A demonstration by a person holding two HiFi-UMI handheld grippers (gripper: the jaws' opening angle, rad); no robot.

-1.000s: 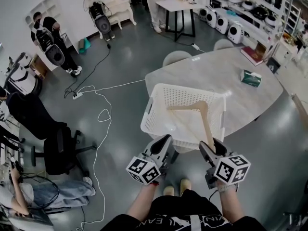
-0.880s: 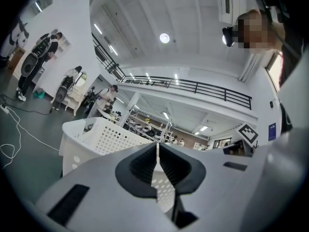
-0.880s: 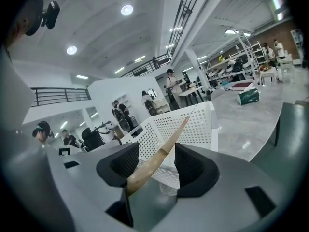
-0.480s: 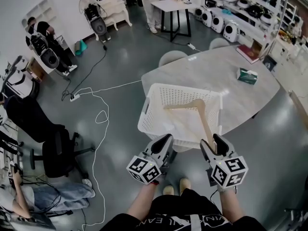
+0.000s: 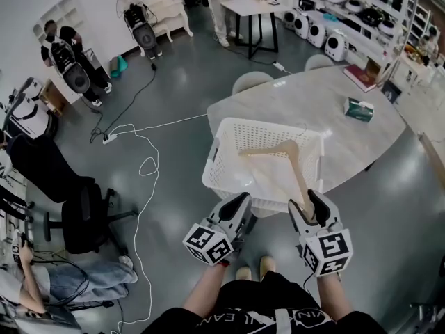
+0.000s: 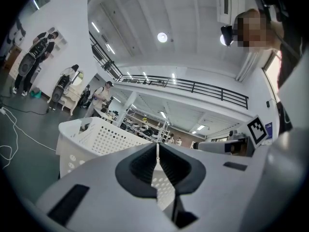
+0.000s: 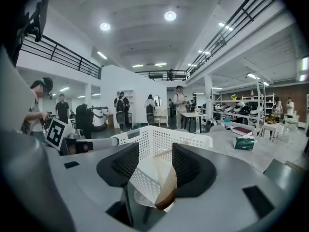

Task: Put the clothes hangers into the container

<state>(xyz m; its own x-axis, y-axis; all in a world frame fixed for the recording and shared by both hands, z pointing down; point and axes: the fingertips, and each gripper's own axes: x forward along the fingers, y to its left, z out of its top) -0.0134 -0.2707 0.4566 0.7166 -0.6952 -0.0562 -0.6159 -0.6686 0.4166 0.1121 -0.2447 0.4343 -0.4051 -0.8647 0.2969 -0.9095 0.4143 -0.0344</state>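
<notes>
A white perforated basket [image 5: 222, 141] stands at the near edge of a pale oval table [image 5: 313, 103]. Inside it lies a wooden hanger [image 5: 295, 165], one arm sloping out over the near rim toward me. That arm's end [image 7: 166, 187] sits between the jaws of my right gripper [image 5: 311, 206], leaning on the right pad. The jaws stand apart with a wide gap, so the right gripper [image 7: 155, 153] is open. My left gripper [image 5: 240, 202] hangs just before the basket's near wall [image 6: 96, 134]. In its own view the left gripper [image 6: 157, 149] is shut and holds nothing.
A green packet [image 5: 358, 108] and a book [image 5: 361, 77] lie on the far side of the table. Round stools [image 5: 252, 82] stand behind it. A black office chair [image 5: 83, 214] and a white cable [image 5: 146, 165] occupy the floor to the left. People stand further back.
My right gripper has turned a little and its marker cube has dropped slightly. The hanger, the basket and my left gripper stay where they were.
</notes>
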